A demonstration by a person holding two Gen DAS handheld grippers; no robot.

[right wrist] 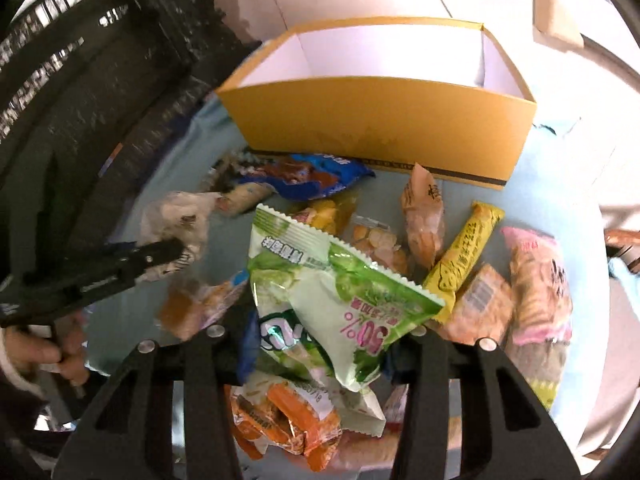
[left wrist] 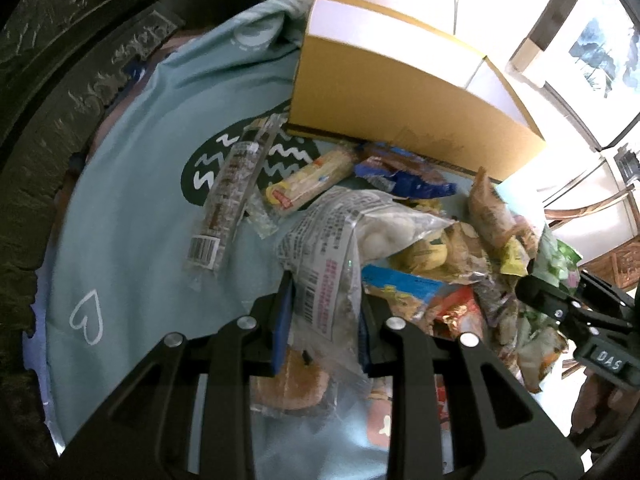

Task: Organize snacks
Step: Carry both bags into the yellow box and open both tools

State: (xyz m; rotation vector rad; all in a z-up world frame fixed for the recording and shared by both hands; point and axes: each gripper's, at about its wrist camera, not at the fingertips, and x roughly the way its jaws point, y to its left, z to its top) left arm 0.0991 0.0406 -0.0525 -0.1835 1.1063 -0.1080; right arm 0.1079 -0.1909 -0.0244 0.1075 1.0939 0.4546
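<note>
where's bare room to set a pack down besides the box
Bare teal cloth left of the long clear-wrapped bar, down to the white heart. The yellow box interior looks bare. The strip between box and grippers is crowded with snack packs.

Each camera sits just behind its own tool and looks forward and down along the fingers, close over the desk. The left view faces the yellow box (left wrist: pixel 400 92) from its left corner; the right view meets that box (right wrist: pixel 380 120) nearly square-on. Both share the box and the snack pile (left wrist: pixel 460 248) (right wrist: pixel 400 248), and each catches the other tool at its edge.
</note>
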